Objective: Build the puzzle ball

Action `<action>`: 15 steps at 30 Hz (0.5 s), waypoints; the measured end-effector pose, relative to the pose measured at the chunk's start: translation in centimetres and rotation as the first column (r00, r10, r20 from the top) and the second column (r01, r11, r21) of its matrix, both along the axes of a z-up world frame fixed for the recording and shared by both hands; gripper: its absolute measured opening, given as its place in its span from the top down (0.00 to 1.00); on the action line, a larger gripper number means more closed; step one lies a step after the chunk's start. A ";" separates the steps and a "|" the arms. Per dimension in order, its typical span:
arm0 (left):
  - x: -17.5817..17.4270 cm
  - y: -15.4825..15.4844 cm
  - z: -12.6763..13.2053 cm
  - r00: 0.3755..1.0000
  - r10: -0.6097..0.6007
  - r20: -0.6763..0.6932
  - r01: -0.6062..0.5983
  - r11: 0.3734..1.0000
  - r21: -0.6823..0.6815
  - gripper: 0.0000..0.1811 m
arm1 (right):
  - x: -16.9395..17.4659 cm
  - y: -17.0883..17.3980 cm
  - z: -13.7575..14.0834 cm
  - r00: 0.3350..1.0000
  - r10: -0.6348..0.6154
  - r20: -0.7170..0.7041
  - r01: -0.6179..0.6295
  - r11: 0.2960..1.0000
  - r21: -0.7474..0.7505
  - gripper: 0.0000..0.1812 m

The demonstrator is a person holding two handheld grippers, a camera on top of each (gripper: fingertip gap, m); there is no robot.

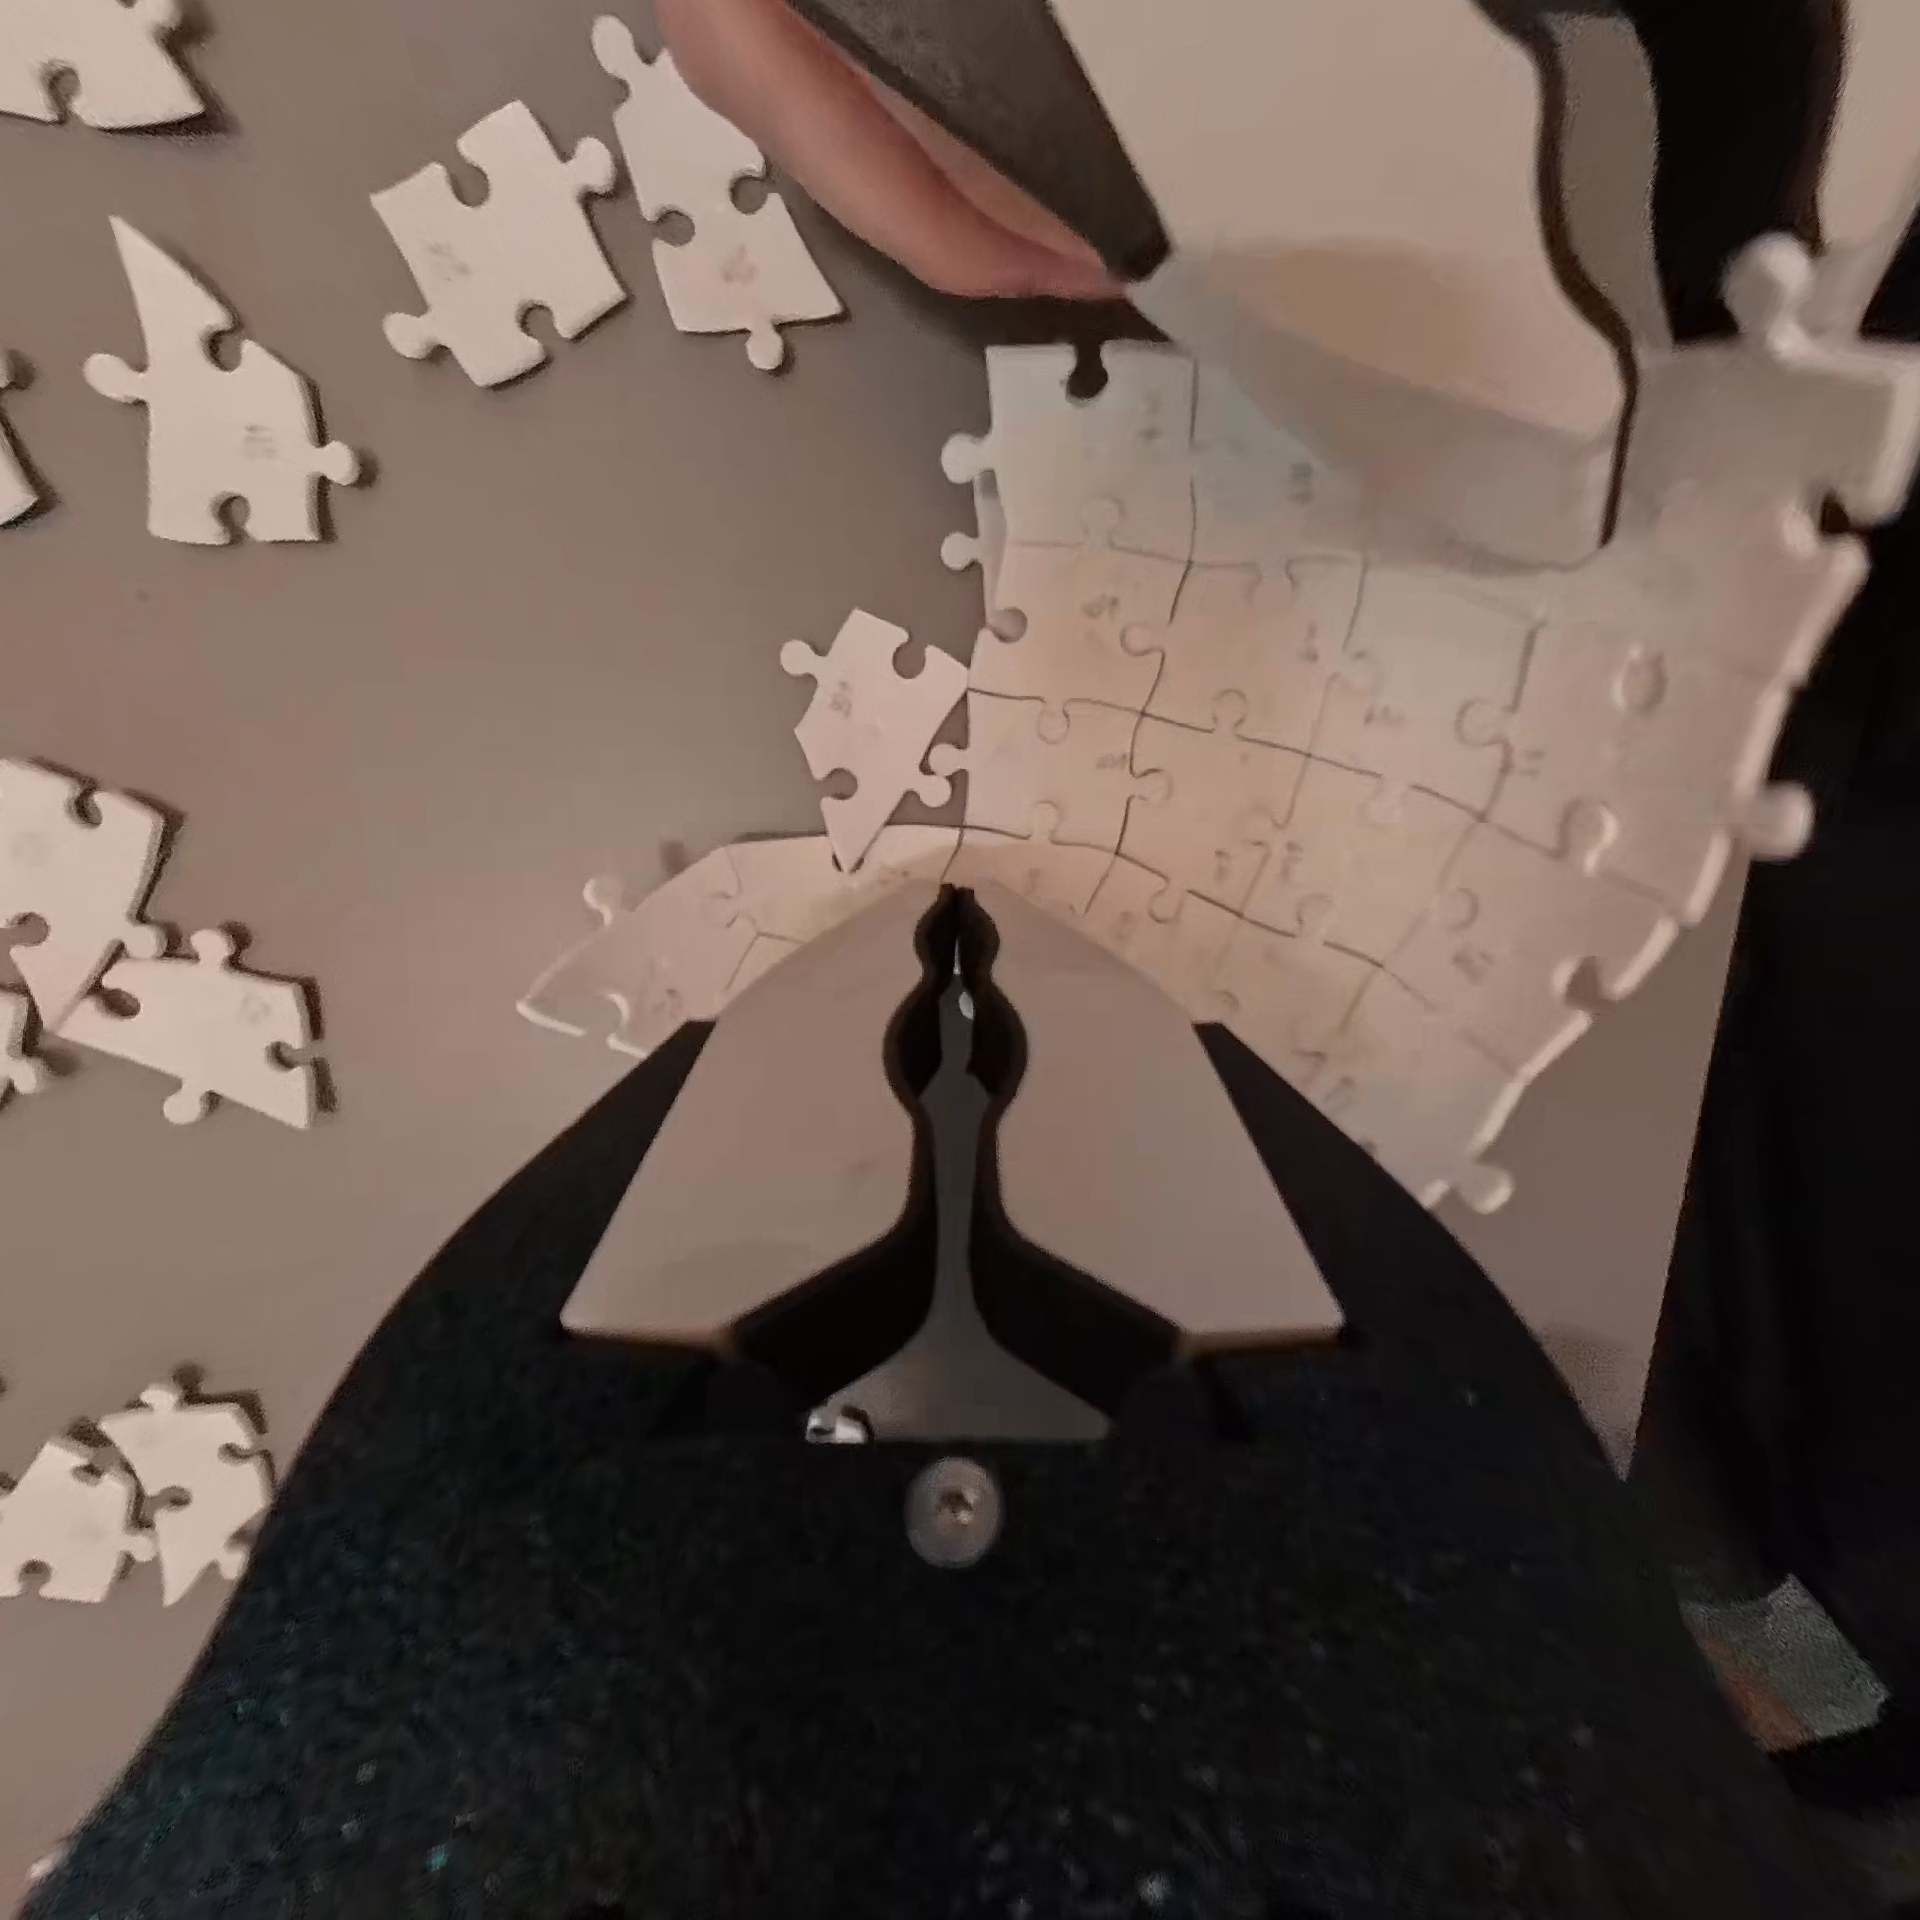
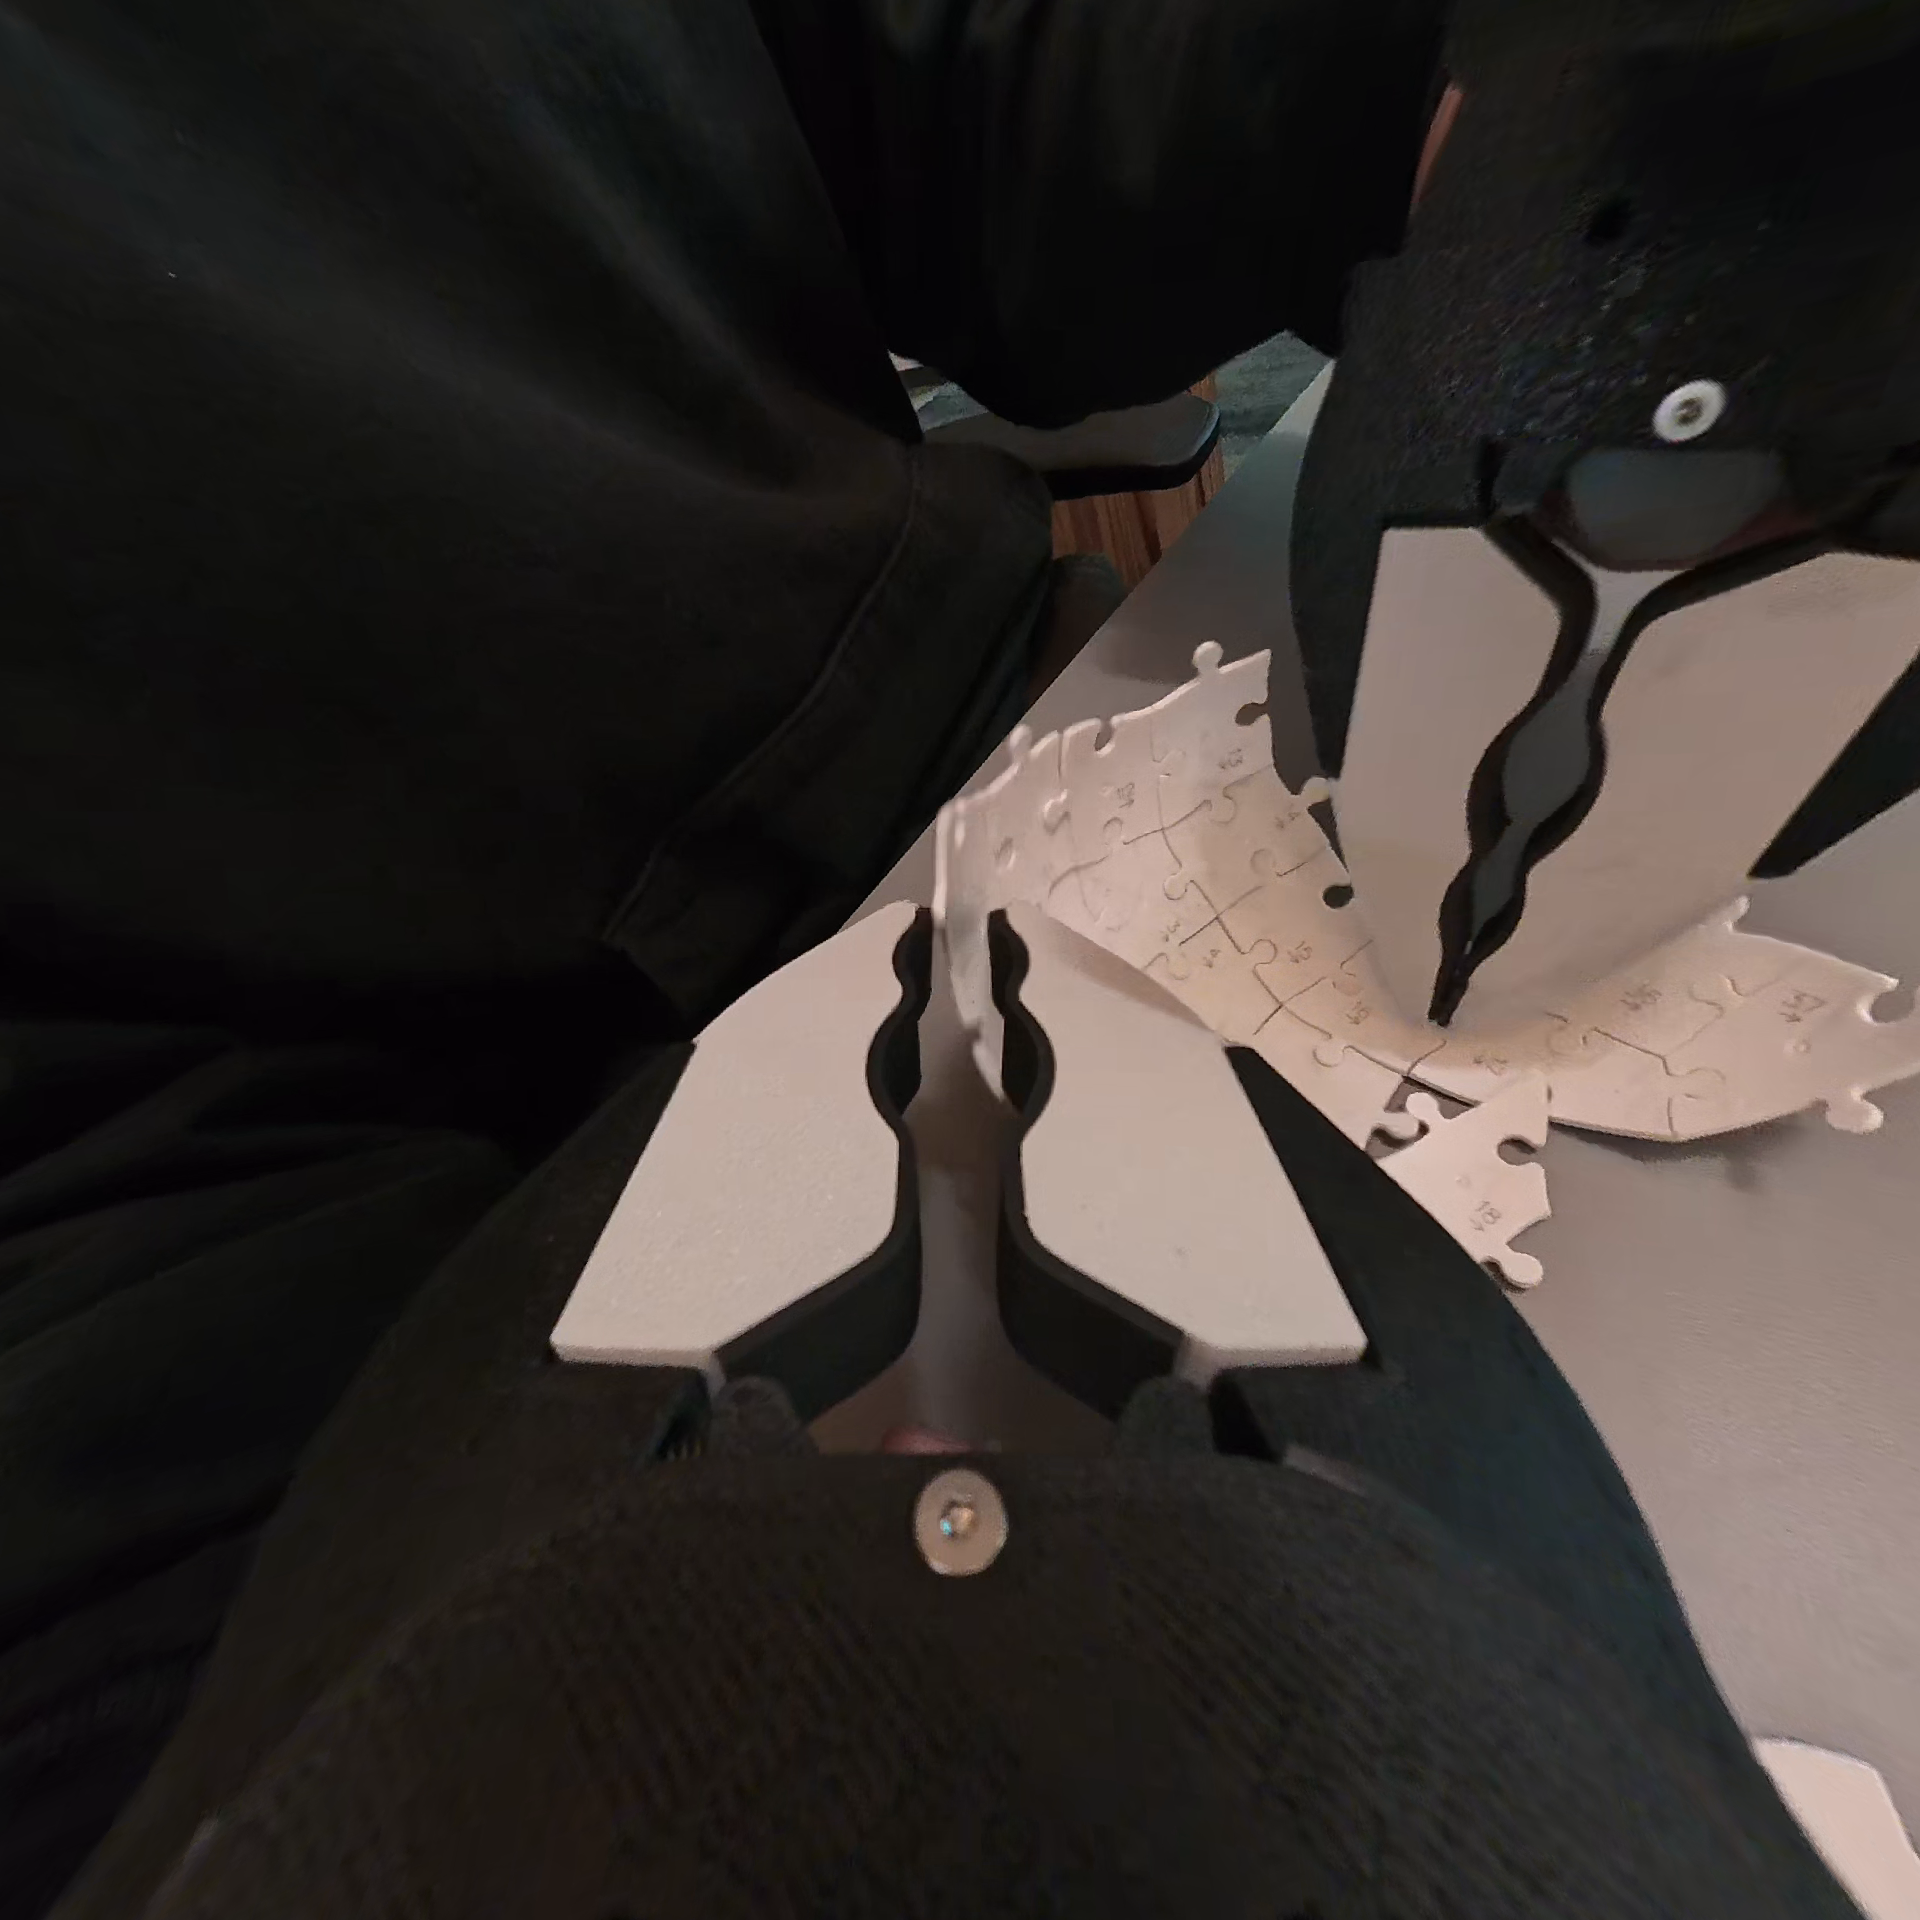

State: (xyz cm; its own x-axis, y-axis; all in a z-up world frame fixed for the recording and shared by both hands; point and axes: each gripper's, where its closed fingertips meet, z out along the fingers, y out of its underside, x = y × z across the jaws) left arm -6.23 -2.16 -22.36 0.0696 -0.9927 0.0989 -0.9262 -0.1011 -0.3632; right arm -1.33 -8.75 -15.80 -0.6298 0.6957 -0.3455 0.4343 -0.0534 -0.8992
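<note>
A partly built puzzle ball, a curved white shell of several joined pieces, rests on the grey table. My left gripper is shut and empty, its tips pressing on the shell's lower edge. It also shows in the right wrist view, touching the shell. My right gripper is shut on the shell's raised edge, which stands upright between the fingers. In the left wrist view the right gripper holds the shell's far right side. One loose piece lies against the shell's left edge and also shows in the right wrist view.
Several loose white pieces lie on the table to the left: two at the top, a pointed one, and overlapping ones. A hand is at the top. A person's dark clothing fills the left. The gap from one gripper's tips to the other's is roughly 10 cm.
</note>
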 end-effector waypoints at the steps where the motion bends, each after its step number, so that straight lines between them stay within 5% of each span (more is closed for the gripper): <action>1: 0.0 0.0 0.0 1.000 -0.007 -0.014 0.007 1.000 0.006 1.00 | 0.0 0.2 0.0 1.000 -0.009 -0.003 0.009 1.000 -0.001 0.93; 15: -0.1 0.1 -0.3 0.993 -0.035 -0.115 0.035 0.999 -0.001 1.00 | 0.2 1.8 0.5 0.993 -0.112 -0.023 0.112 0.993 -0.027 0.87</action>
State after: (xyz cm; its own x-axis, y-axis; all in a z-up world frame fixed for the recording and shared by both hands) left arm -6.28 -2.05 -22.61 0.0458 -0.9948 0.0915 -0.9649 -0.0677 -0.2537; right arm -1.16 -6.94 -15.34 -0.5569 0.7534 -0.3496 0.4019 -0.1239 -0.9073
